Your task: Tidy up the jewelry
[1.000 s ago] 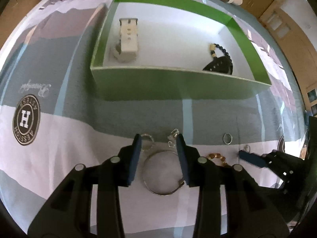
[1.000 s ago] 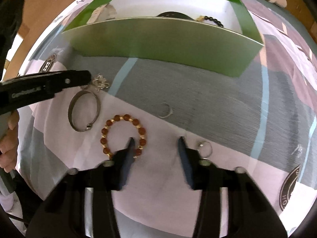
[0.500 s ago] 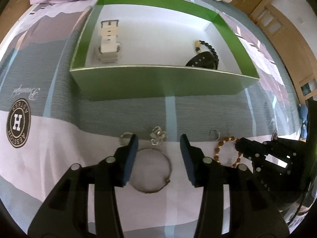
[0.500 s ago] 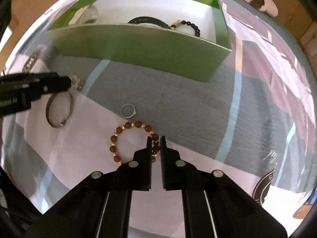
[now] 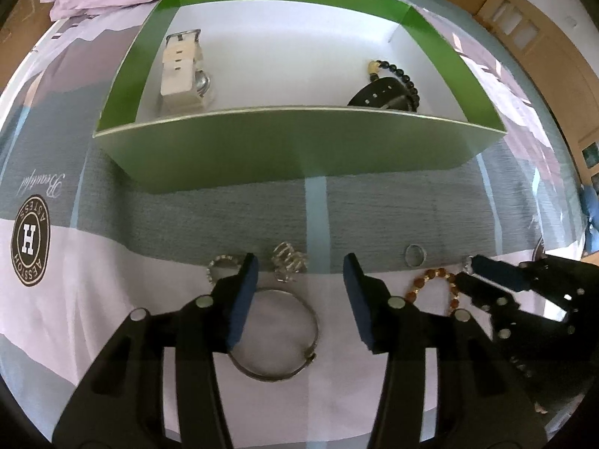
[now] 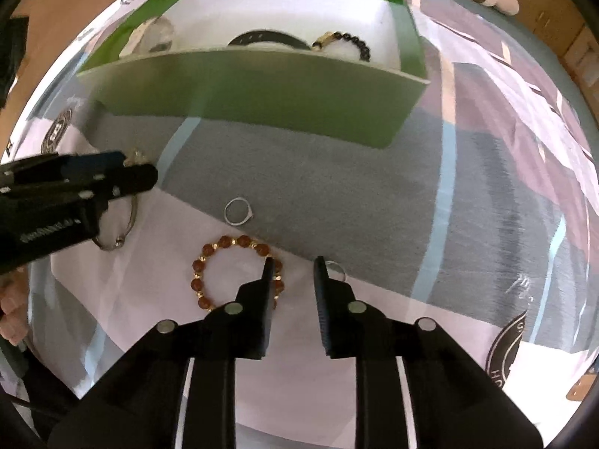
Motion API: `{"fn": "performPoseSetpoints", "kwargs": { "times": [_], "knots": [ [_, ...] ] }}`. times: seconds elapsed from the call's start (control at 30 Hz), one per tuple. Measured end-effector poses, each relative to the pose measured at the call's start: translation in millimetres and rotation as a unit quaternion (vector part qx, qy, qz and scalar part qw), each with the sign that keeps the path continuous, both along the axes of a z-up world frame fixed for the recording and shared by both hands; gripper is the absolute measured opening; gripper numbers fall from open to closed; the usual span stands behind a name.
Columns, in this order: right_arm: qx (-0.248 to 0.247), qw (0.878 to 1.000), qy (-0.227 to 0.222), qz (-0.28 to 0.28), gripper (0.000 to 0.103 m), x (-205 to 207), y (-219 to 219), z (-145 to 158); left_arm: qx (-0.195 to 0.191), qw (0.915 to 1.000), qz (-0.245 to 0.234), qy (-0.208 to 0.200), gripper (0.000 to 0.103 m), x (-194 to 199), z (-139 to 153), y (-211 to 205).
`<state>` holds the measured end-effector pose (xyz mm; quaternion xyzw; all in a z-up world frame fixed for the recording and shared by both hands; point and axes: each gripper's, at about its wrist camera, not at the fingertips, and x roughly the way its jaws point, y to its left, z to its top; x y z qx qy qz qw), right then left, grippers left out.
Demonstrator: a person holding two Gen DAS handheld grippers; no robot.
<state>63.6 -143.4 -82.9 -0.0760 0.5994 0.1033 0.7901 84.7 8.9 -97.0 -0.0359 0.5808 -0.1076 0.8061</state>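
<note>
1. The left tongs (image 5: 299, 273) stood open, empty, over the silver metal bangle (image 5: 275, 333), which lay on the bed's patterned cover (image 5: 112, 299) in front of the green cardboard box (image 5: 299, 142).
2. The right tongs (image 6: 292, 273) stood partly open, the left finger resting on the brown-and-gold beaded bracelet (image 6: 209, 265), in front of that box.
3. A white-strapped watch (image 5: 181, 71) lay inside the box.
</note>
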Motion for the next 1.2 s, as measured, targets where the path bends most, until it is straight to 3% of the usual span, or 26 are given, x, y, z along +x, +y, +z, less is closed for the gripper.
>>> {"fn": "performPoseSetpoints", "kwargs": {
  "times": [0.33, 0.4, 0.5, 1.2],
  "knots": [
    [0.024, 1.000, 0.015, -0.001, 0.032, -5.3, -5.2, -1.3, 0.002, 1.0000, 0.004, 0.000, 0.044, 4.2, -9.4, -0.7],
    [0.026, 1.000, 0.016, -0.001, 0.032, -5.6, -7.0, -1.6, 0.017, 0.9998, 0.004, -0.004, 0.029, 5.0, -10.4, -3.3],
    [0.033, 0.999, 0.017, -0.002, 0.032, -5.6, -12.2, -1.1, 0.027, 0.9996, 0.005, -0.007, 0.023, 6.5, -11.2, -5.4],
    [0.023, 0.999, 0.029, 0.002, 0.036, -0.5, -4.1, -17.1, 0.023, 0.9997, 0.009, -0.001, 0.024, 6.9, -11.6, -3.4]
  ]
}}
